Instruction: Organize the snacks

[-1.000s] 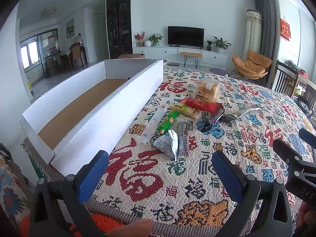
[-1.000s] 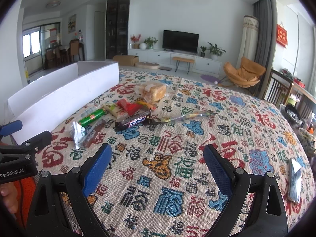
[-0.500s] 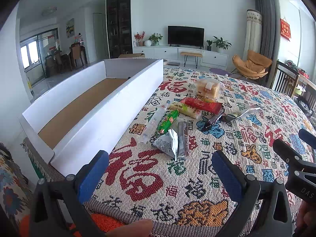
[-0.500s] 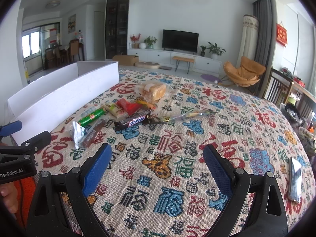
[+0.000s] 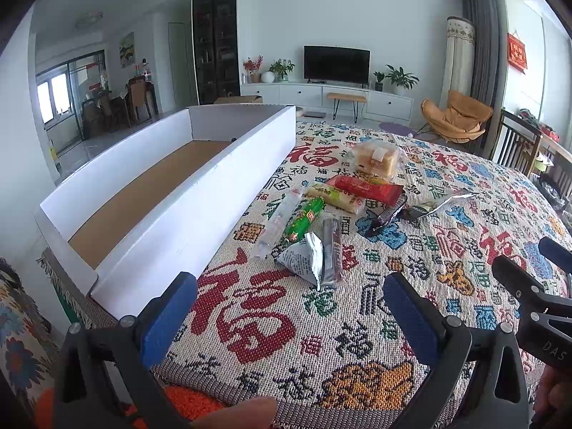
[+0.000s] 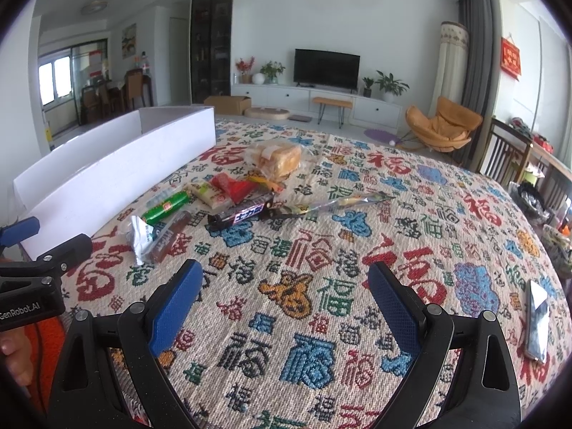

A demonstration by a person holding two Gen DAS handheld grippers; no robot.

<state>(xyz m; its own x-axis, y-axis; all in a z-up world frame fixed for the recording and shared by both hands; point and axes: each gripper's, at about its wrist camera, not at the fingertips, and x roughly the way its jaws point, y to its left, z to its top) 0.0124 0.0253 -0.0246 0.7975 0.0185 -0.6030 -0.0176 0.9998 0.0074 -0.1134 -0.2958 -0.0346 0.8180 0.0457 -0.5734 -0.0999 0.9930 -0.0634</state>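
Left claw (image 5: 289, 307) and right claw (image 6: 284, 287) both hang released over the surface (image 6: 357, 250); snacks (image 5: 314, 211) cluster at 12 o'clock beside the white box (image 5: 186, 211). Risk: slick wrappers slipping or overlapping packets snagging.

The cloth (image 5: 250, 325) over the desk is coarse woven fabric, matt and nubbly. The box (image 5: 186, 214) has smooth matt white card walls and a brown cardboard floor. The silver packet (image 5: 304, 259) is crinkled foil, shiny; the green stick (image 5: 304, 220) and red pack (image 5: 368, 187) are glossy plastic film. The bread (image 5: 375, 157) sits in clear, wrinkled plastic. The dark bar (image 6: 243, 212) has a glossy wrapper. Both sets of jaws carry matt black plastic arms with textured blue pads (image 6: 393, 307). The phone (image 6: 536, 321) looks smooth and reflective.
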